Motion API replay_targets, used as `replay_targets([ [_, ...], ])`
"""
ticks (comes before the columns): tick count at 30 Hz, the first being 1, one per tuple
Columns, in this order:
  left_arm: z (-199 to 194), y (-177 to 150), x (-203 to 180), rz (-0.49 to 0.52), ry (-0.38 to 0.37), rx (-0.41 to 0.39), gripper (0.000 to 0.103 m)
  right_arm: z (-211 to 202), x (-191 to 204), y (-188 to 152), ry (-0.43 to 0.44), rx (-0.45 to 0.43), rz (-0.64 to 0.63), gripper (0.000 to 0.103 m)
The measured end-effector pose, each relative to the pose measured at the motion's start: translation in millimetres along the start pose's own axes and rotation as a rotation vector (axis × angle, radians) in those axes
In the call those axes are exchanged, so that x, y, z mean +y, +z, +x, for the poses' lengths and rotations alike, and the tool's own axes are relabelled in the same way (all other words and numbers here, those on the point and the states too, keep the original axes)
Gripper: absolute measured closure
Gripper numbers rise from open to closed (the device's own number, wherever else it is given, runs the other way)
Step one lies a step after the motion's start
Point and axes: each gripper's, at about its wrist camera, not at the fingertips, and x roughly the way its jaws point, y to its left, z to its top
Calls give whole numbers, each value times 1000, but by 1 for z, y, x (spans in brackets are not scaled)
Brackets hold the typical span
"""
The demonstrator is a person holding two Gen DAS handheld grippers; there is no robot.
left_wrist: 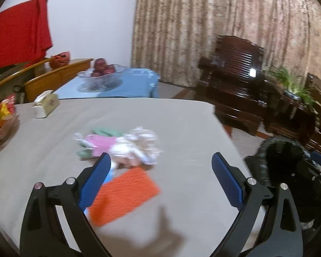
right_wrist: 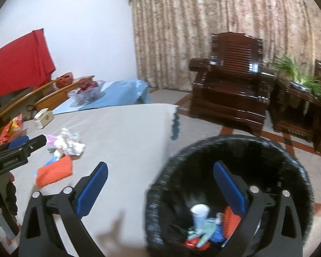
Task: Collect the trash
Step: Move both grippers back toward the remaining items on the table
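From the left wrist camera, the left tool (left_wrist: 160, 160) hangs over the grey surface (left_wrist: 182, 124) with its blue fingers spread wide and nothing between them. The trash still to collect lies just ahead: an orange textured sheet (left_wrist: 124, 194) nearest, partly under the left finger, and behind it a blurred heap of crumpled white wrappers (left_wrist: 139, 147) with pink paper (left_wrist: 100, 143) and green scraps (left_wrist: 106, 131) touching it. The heap is loose and mixed, so a single pinch would likely lift only part of it and scatter the rest. The flat orange sheet gives the fingers little edge to catch and could slide across the cloth rather than rise. A tissue box (left_wrist: 46, 105) and a tray of red packets (left_wrist: 0, 120) sit well apart at the far left; I judge they are not trash and a careless sweep should avoid them. The black bin (left_wrist: 282, 150) shows off the right edge of the surface.

From the right wrist camera, the right tool (right_wrist: 160, 177) is also released and empty, held partly over the bin (right_wrist: 289, 160), which stands on the floor just beside the surface. Inside lie a white paper cup (right_wrist: 200, 211), a pale green glove-like piece (right_wrist: 205, 230), an orange piece (right_wrist: 230, 220), something blue and something red at the bottom. The bin stands below the surface's edge, so a piece released too early could fall to the floor.
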Motion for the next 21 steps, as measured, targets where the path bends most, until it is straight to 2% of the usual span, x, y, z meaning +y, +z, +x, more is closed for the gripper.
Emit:
replay_targets([
  [9,12,-8,74,-47,130,20,10,47,62,7,93,25,-59,6],
  [21,39,-20,131,-104,197,72,10,117,137,6,196,94,-130,6],
])
